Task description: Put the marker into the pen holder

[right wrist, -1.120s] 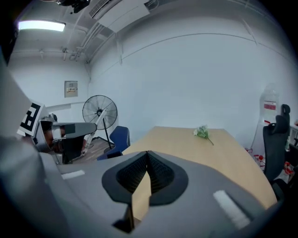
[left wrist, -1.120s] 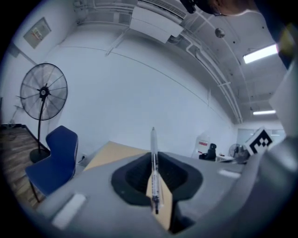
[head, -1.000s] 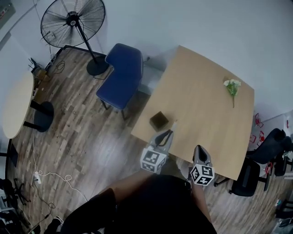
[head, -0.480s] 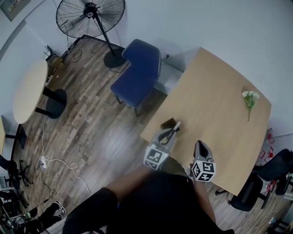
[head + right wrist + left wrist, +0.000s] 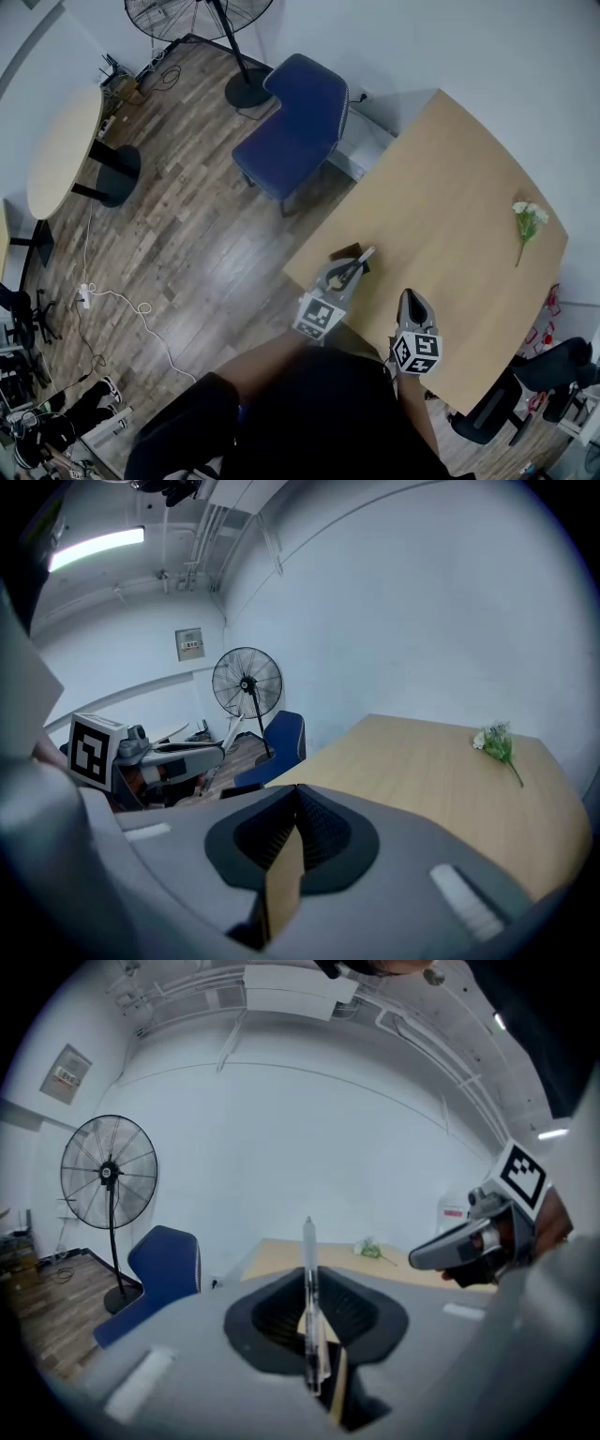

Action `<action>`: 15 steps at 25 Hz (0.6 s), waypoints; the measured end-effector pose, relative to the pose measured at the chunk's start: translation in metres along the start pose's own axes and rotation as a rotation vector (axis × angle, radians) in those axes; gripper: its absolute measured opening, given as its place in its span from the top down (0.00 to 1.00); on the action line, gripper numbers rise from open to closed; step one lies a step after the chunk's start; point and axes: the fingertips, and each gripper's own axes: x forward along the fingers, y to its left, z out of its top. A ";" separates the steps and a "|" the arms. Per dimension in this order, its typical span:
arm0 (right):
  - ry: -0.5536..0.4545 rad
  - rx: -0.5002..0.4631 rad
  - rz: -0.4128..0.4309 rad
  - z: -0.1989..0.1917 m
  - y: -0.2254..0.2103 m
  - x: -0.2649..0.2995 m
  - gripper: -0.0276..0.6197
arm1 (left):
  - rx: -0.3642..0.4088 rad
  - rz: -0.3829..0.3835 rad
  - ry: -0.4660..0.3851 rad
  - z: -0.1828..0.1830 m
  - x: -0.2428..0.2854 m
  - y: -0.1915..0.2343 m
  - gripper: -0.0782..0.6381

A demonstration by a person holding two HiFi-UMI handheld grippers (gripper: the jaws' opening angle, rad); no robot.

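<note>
My left gripper [image 5: 347, 272] is shut on a slim clear-and-white marker [image 5: 361, 259], which sticks out past the fingertips. In the head view the marker lies across the dark square pen holder [image 5: 345, 250] at the near-left corner of the tan table [image 5: 450, 187], and the gripper hides part of the holder. In the left gripper view the marker [image 5: 309, 1269] stands upright between the jaws of the left gripper [image 5: 310, 1288]. To its right, my right gripper [image 5: 409, 300] hovers over the table's near edge, shut and empty, as the right gripper [image 5: 298, 794] also shows in its own view.
A small bunch of white flowers [image 5: 528, 214] lies at the table's far right. A blue chair [image 5: 300, 122] stands left of the table, with a floor fan [image 5: 197, 14] beyond it. A round table [image 5: 61, 150] stands at far left. Cables run over the wooden floor.
Both grippers have moved forward and down toward the table. The marker has come from beside the pen holder to lie across it. The left gripper's hold on the marker is unchanged.
</note>
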 end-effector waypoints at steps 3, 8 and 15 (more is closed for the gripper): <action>0.018 -0.002 0.007 -0.002 -0.005 0.008 0.95 | 0.015 -0.001 0.010 -0.008 0.013 0.005 0.83; 0.044 -0.029 0.008 -0.005 -0.013 0.016 0.95 | 0.051 -0.019 0.030 -0.027 0.030 0.003 0.83; 0.064 -0.031 0.004 -0.012 -0.022 0.024 0.95 | 0.053 0.002 0.059 -0.053 0.039 0.009 0.83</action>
